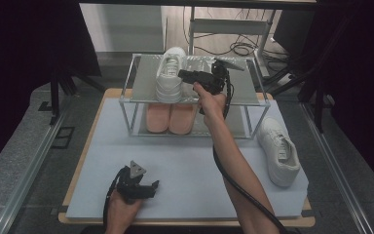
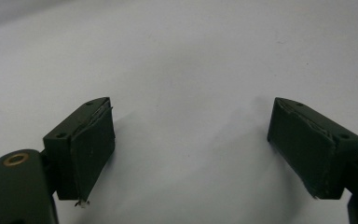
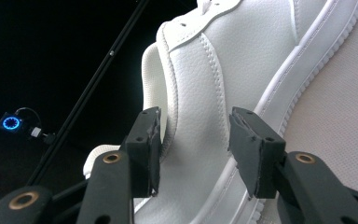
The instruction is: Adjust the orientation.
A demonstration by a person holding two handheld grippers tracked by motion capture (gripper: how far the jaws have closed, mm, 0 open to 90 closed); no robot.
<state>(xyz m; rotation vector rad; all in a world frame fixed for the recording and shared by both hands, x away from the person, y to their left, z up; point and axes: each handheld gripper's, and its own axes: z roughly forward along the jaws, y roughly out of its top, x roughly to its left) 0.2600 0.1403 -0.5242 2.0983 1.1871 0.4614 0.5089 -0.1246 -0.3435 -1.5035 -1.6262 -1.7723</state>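
A white sneaker point(image 1: 169, 73) lies on the top shelf of a metal rack point(image 1: 246, 90). My right gripper point(image 1: 184, 74) reaches it from the right. In the right gripper view the jaws of the right gripper point(image 3: 193, 122) stand apart astride the white sneaker's point(image 3: 242, 56) collar and side wall, one jaw inside the opening and one outside, pads not pressing. A second white sneaker point(image 1: 278, 151) lies on the mat at the right. My left gripper point(image 1: 152, 187) rests low over the mat at the front left; the left gripper point(image 2: 191, 106) is wide open with nothing between its jaws.
A pair of pink shoes point(image 1: 170, 117) sits on the rack's lower shelf. The pale grey mat point(image 1: 190, 161) covers a wooden table. Dark stands and cables lie on the floor behind the rack. Metal rails run along both sides of the table.
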